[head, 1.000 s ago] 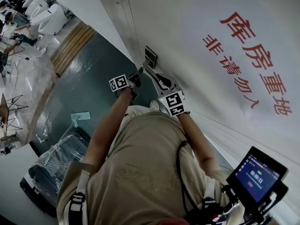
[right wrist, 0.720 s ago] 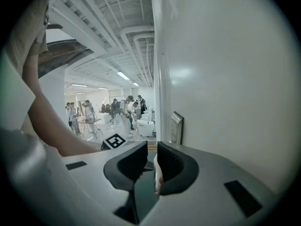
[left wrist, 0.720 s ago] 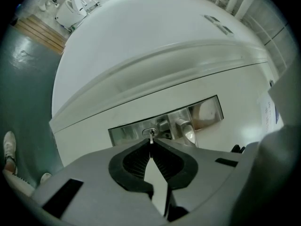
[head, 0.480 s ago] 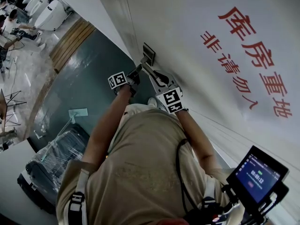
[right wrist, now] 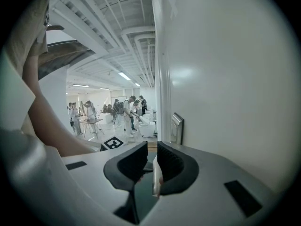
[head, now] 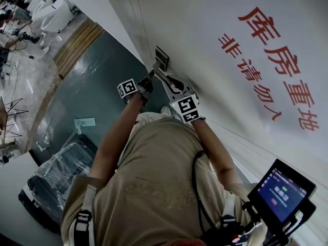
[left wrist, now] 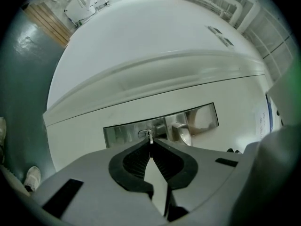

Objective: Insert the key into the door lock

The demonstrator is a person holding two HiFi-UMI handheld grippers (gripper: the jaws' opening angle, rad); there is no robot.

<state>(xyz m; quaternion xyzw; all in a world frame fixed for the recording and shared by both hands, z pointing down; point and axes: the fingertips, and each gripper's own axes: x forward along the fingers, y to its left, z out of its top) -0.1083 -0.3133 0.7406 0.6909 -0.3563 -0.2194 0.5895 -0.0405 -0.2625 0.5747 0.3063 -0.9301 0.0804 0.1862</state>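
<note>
In the left gripper view my left gripper (left wrist: pixel 150 150) is shut on a small metal key (left wrist: pixel 150 137). The key's tip sits at the keyhole of the brushed-metal lock plate (left wrist: pixel 122 133) on the white door (left wrist: pixel 155 65). The lever handle (left wrist: pixel 181 132) is just right of the keyhole. In the head view the left gripper (head: pixel 151 75) reaches to the lock plate (head: pixel 162 59). My right gripper (head: pixel 166 78) hovers beside it along the door. In its own view the right gripper (right wrist: pixel 149 163) has a narrow gap between its jaws, with nothing in it, and the lock plate (right wrist: pixel 176 128) stands ahead, edge-on.
The white door (head: pixel 215 35) carries red lettering (head: pixel 271 65). A wrapped dark suitcase (head: pixel 56 173) lies on the dark floor at lower left. A small screen (head: pixel 282 188) hangs at lower right. People and tables (right wrist: pixel 117 112) stand far off in the hall.
Both grippers have kept their place at the lock. Only the head view has shifted slightly.
</note>
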